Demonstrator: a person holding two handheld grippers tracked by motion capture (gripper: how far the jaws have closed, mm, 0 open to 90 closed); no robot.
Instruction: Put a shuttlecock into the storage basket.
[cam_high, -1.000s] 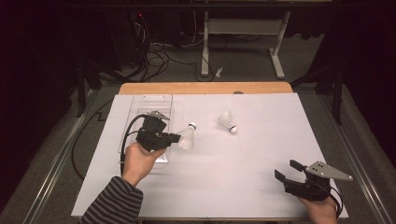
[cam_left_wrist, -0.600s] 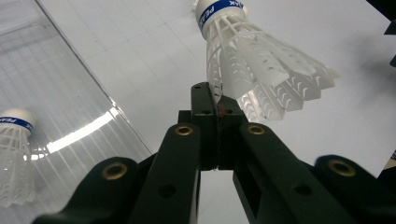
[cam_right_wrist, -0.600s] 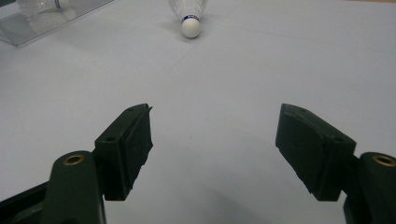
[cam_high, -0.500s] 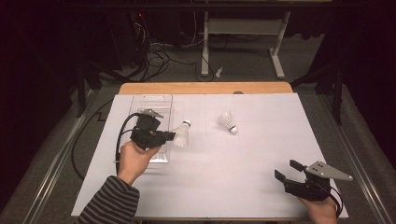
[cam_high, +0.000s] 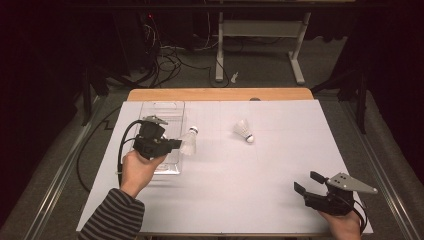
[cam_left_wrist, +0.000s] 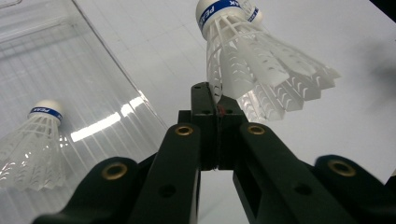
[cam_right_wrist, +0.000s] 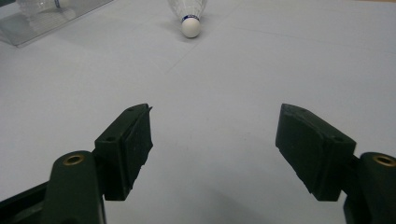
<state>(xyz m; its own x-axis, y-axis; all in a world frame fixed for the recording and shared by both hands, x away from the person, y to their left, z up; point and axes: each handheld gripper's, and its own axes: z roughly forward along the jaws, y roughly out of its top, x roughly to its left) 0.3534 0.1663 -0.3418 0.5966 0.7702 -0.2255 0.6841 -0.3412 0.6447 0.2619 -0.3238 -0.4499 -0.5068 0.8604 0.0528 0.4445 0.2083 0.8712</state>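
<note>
White paper covers our table (cam_high: 225, 170). At centre left of the high view our left gripper (cam_high: 172, 145) fingers pinch a shuttlecock (cam_high: 189, 143) by its skirt beside the clear tray (cam_high: 162, 107); lower right, our right gripper (cam_high: 307, 182) fingers stand apart, holding nothing

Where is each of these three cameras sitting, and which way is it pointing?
High view: above the person's side, looking forward and down on the table; both hands and forearms enter from below.
Left gripper view: rides the left gripper, looking along shut jaws pinching a shuttlecock beside the clear tray.
Right gripper view: rides the right gripper, open jaws low over the table.
Shared: the right and high views both show the loose shuttlecock.
</note>
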